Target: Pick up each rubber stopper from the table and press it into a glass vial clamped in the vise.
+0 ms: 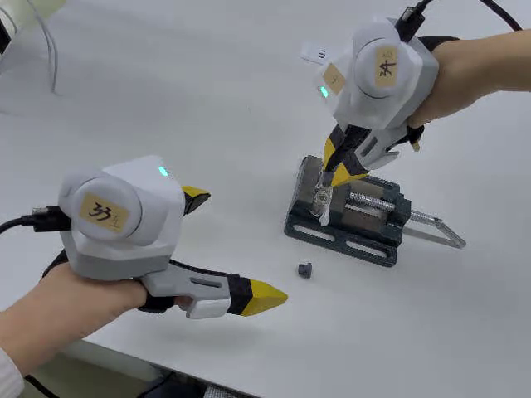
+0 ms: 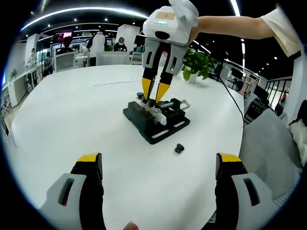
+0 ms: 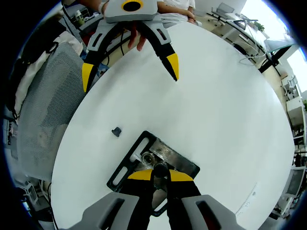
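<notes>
**One stopper at the vise, one left on the table**

Nearest the person, the left gripper (image 1: 234, 246) hovers over the table (image 1: 166, 99) with its fingers spread wide and nothing between them. Just beyond its fingertips, slightly to their right in the left gripper view, lies a loose rubber stopper (image 2: 179, 148), clear of the vise and not yet picked up.

Farther on stands the vise (image 1: 377, 217), and the right gripper (image 3: 160, 176) reaches down onto it. Its fingers are drawn close together and pinch a dark stopper (image 3: 160, 167) right at their tips. A glass vial (image 3: 147, 157) sits clamped in the vise just beside those tips, on their left in the right gripper view. Its mouth looks open and clear, with nothing inside it that I can make out. Whether the pinched stopper is over this vial's mouth, already partly in, or above a second vial hidden under the fingers cannot be told.

As a judgement, the task is about midway. One stopper is at the point of being pressed home, and none is plainly seated. The loose one remains to be fetched afterwards, most handily by the open left gripper, which is nearest it.
</notes>
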